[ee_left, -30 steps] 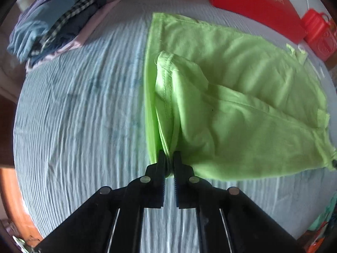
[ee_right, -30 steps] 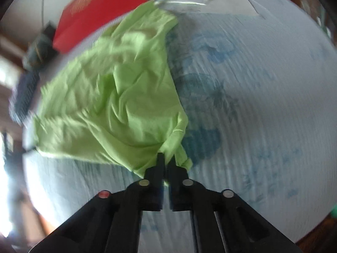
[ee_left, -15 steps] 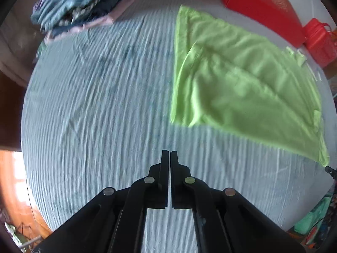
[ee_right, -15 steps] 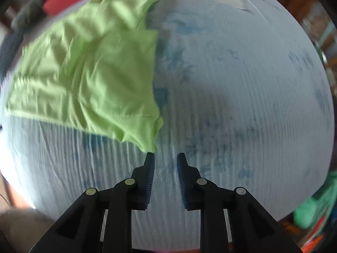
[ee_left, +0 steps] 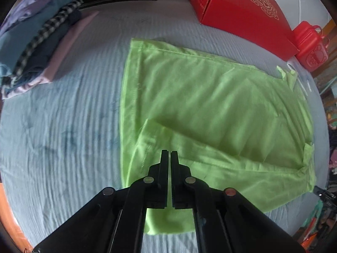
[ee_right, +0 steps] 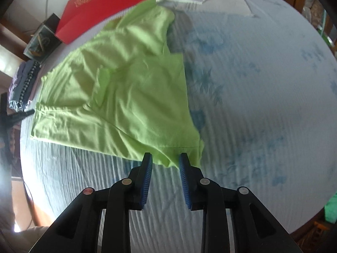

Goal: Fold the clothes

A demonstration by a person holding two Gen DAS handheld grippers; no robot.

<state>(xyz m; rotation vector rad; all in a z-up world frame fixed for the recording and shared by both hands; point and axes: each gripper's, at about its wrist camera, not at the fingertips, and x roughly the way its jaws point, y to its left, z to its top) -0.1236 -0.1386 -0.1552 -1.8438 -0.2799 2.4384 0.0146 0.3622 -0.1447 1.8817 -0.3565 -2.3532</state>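
My left tongs hovered pinched narrow and empty over the green shirt lying flat on the bed, while my right tongs gaped wide at its six o'clock corner, apparently ready for another fold.

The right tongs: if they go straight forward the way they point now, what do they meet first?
Most likely the green garment. The right tongs stand open, and the garment's near corner lies just beyond the fingertips, between them. Depth is unclear, so they may touch the blue bedsheet under it first.
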